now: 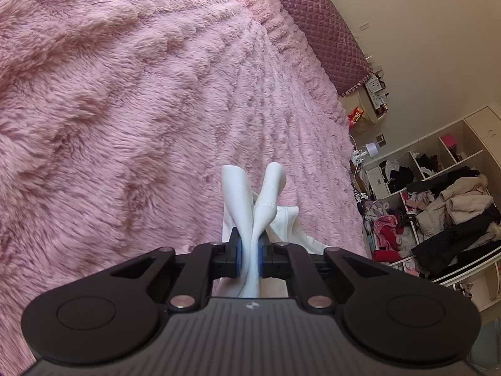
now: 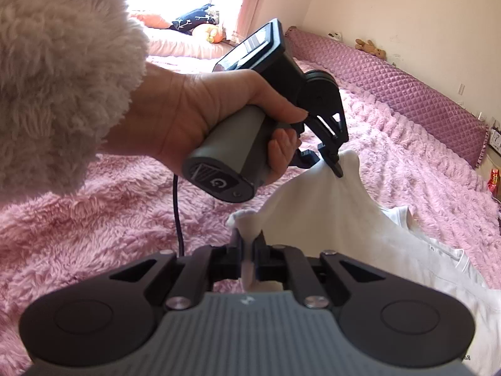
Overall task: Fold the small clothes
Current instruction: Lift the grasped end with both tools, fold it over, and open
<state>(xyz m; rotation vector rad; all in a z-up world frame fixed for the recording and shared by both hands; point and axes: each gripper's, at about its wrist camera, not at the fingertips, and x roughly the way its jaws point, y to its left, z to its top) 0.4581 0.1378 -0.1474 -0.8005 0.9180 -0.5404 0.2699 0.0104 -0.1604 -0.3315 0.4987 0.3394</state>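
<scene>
Left gripper (image 1: 249, 252) is pinched on a bunched fold of the white garment (image 1: 266, 200), bottom center of the left wrist view, cloth sticking up past the blue pads (image 1: 240, 257) in two twisted lobes. Right gripper (image 2: 249, 258) is also clamped on a white edge of the same garment (image 2: 328, 206), bottom center of its view. Upper middle there, the left hand (image 2: 200, 116) (fuzzy sleeve (image 2: 59, 72) at upper left) grips the other tool's handle, its tips biting the cloth. The garment hangs lifted between both grips, the rest trailing to lower right on the pink fluffy blanket (image 2: 94, 219). Cluttered shelves (image 1: 438, 206) sit at right of the left wrist view.
</scene>
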